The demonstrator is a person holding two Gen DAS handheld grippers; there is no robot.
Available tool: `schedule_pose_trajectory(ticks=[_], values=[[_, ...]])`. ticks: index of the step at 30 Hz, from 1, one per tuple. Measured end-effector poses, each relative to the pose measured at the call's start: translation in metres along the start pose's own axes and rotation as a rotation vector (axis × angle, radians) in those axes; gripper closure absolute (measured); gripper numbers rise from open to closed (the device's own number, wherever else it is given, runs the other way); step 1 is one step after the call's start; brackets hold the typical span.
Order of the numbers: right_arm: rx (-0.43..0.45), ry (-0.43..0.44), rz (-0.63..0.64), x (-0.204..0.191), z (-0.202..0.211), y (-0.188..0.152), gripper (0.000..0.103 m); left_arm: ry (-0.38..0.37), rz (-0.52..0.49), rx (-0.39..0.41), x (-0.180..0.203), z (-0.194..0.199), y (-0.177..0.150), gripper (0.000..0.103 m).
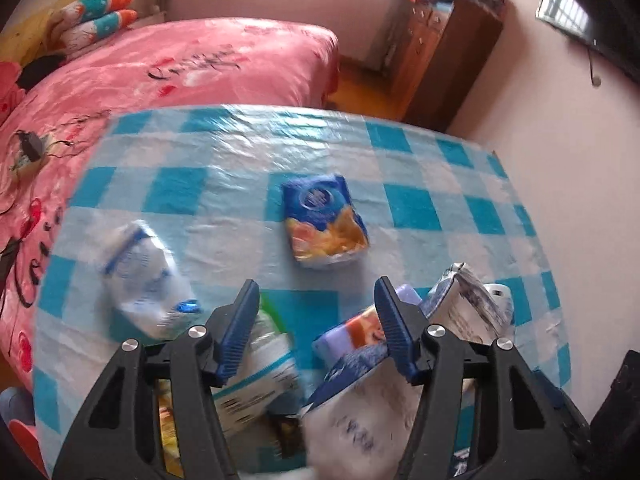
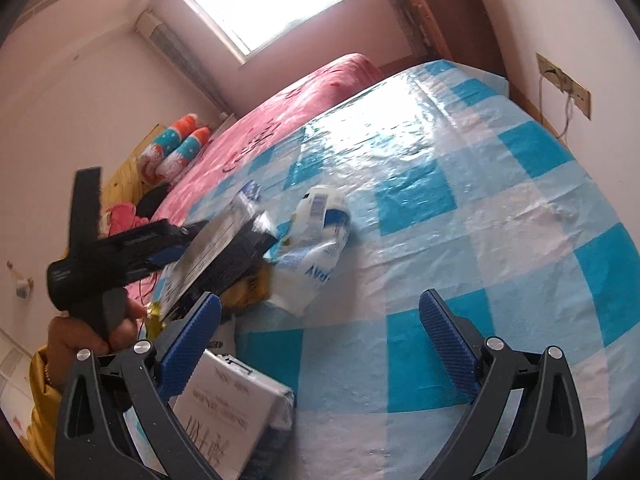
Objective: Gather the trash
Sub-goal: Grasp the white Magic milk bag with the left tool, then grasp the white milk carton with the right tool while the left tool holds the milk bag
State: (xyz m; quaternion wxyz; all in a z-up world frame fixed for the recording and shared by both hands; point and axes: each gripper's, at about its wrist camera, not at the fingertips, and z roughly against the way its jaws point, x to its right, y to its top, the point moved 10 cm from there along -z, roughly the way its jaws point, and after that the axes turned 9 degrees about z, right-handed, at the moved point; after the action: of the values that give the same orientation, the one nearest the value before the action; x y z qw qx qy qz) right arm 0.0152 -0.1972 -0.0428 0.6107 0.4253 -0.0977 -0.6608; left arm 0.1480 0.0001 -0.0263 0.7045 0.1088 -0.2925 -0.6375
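The left gripper [image 1: 316, 322] had black angular frames with triangular cut-outs, silver round screws at the joints and blue ribbed pads [image 1: 240, 328]; the right gripper [image 2: 320, 344] was built alike; the person's hand [image 2: 80, 336] emerged from a yellow sleeve [image 2: 40, 400] with a beaded wristband.

A bed [image 1: 168, 68] under a pink cover fills the room's left side. Beyond the bed, a bright window [image 2: 264, 4] sits in the pale pink wall [image 2: 100, 80]. Right of the bed stands a wooden cabinet [image 1: 444, 56]. Striped pillows [image 1: 100, 16] lie at the bed's head.
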Motion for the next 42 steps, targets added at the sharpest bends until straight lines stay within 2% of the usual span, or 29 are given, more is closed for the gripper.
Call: schedule_pose_trajectory(ticks=[5,10,14,19,23,33,35,37,39,42], values=[[-0.027,-0.040,0.075,-0.010,-0.010,-0.003,0.005,0.087,0.075,0.108,-0.045,0.034,0.013,0.035],[-0.034,-0.049,0.065,-0.010,-0.019,0.007,0.005,0.128,0.201,0.078,-0.093,0.031,0.015,0.035],[-0.048,-0.098,0.079,-0.008,-0.028,0.019,0.005,0.132,0.248,0.061,-0.109,0.022,0.016,0.035],[-0.057,-0.143,0.041,0.006,-0.041,0.025,0.005,0.128,0.247,0.016,-0.110,0.001,0.014,0.035],[-0.048,-0.155,0.064,0.007,-0.045,0.029,0.005,0.140,0.237,-0.026,-0.111,-0.016,0.015,0.035],[-0.029,-0.087,0.073,-0.013,-0.036,0.030,0.005,0.162,0.199,-0.047,-0.108,-0.032,0.020,0.035],[-0.030,-0.060,0.080,-0.025,-0.030,0.034,0.005,0.170,0.185,-0.034,-0.107,-0.032,0.021,0.039],[-0.034,-0.029,0.090,-0.035,-0.026,0.036,0.005,0.180,0.178,-0.012,-0.107,-0.032,0.022,0.050],[-0.055,-0.014,0.113,-0.047,-0.028,0.035,0.005,0.187,0.175,-0.003,-0.108,-0.032,0.023,0.057],[-0.092,0.032,0.120,-0.061,-0.034,0.033,0.005,0.190,0.161,0.007,-0.107,-0.032,0.023,0.060]])
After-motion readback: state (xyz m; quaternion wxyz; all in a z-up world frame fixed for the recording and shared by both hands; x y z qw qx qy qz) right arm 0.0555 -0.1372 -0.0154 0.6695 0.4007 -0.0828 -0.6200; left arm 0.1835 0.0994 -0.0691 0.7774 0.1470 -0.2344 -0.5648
